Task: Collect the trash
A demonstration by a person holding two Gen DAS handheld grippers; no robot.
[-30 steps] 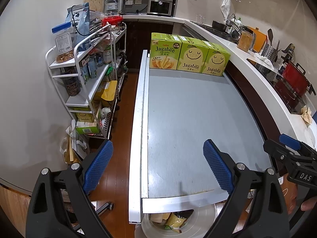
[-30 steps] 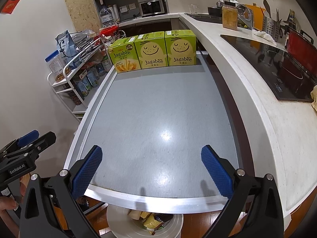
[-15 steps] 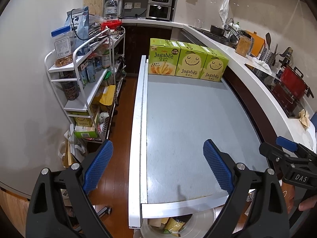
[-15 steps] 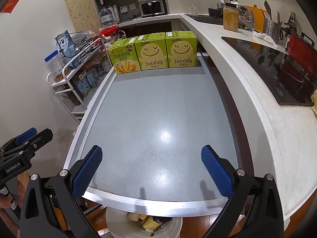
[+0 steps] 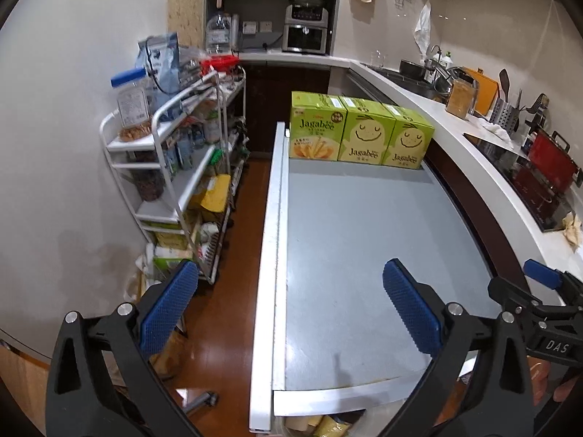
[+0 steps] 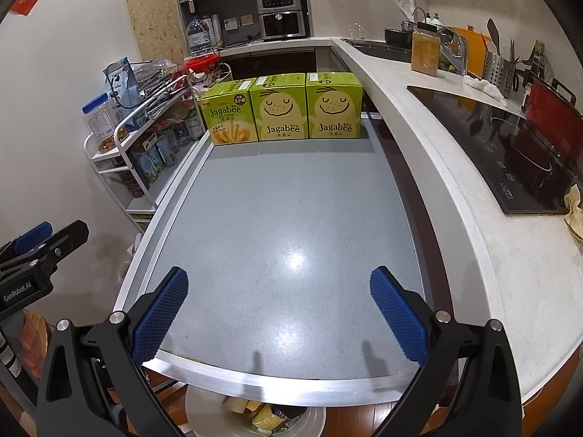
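Observation:
A white trash bin (image 6: 317, 420) stands on the floor just below the near edge of the grey table (image 6: 291, 200), with yellow wrappers (image 6: 264, 417) inside. In the left wrist view only a sliver of the bin's contents (image 5: 328, 428) shows at the bottom. My left gripper (image 5: 288, 273) hangs over the table's near left corner, its jaws opening with nothing between them. My right gripper (image 6: 280, 276) is open and empty above the table's near edge. No loose trash shows on the table top.
Three green Jagabee boxes (image 6: 280, 109) line the far end of the table. A white wire rack (image 5: 171, 167) full of goods stands to the left over wooden floor. A white counter (image 6: 455, 189) with a cooktop (image 6: 510, 145) curves along the right.
The left wrist view has tilted upward, so more of the far shelves shows and the bin has slid to the bottom edge. The right view is almost unchanged.

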